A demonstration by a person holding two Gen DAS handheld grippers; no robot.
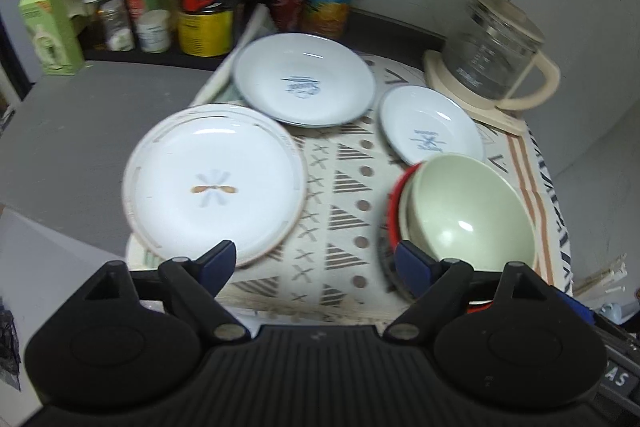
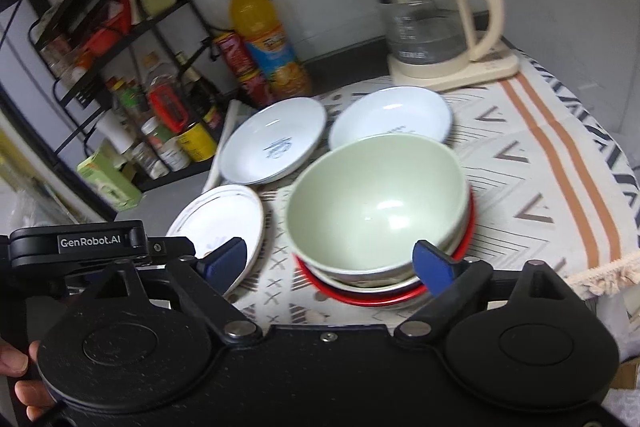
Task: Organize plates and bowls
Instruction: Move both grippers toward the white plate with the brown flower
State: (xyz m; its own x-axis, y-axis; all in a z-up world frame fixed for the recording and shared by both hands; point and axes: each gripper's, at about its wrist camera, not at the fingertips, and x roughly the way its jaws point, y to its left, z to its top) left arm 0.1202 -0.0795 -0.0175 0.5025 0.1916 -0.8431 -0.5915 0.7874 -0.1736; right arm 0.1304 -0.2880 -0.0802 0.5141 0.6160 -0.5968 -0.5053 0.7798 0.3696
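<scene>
Two hand-held grippers face a counter covered by a patterned cloth (image 1: 344, 187) that holds plates and bowls.

The left gripper (image 1: 316, 263) has its blue-tipped fingers (image 1: 218, 261) spread wide and grips nothing. Just ahead of its left finger lies a white plate with a brown leaf motif (image 1: 216, 183), its near rim close to that fingertip. Just ahead of its right finger sits a stack of bowls (image 1: 464, 211): a pale green bowl on top, a cream one under it and a red one (image 1: 394, 211) at the bottom. Farther ahead, in the middle, is a larger blue-rimmed plate (image 1: 304, 79) with a blue print, whose near edge overlaps the far rim of the leaf plate. To the right of it, beyond the bowls, lies a smaller blue-rimmed plate (image 1: 430, 125).

The right gripper (image 2: 332, 261) is also wide open and empty. The stack of bowls (image 2: 376, 203) sits between and just beyond its fingers, nearer the right one. The leaf plate (image 2: 224, 223) lies by its left finger. The two blue-rimmed plates (image 2: 276, 147) (image 2: 392, 115) lie farther ahead, side by side.

A glass kettle (image 2: 432, 19) on a cream base stands far ahead to the right. An orange juice bottle (image 2: 264, 35), red cans and a rack of jars (image 2: 160, 107) stand far ahead to the left.
</scene>
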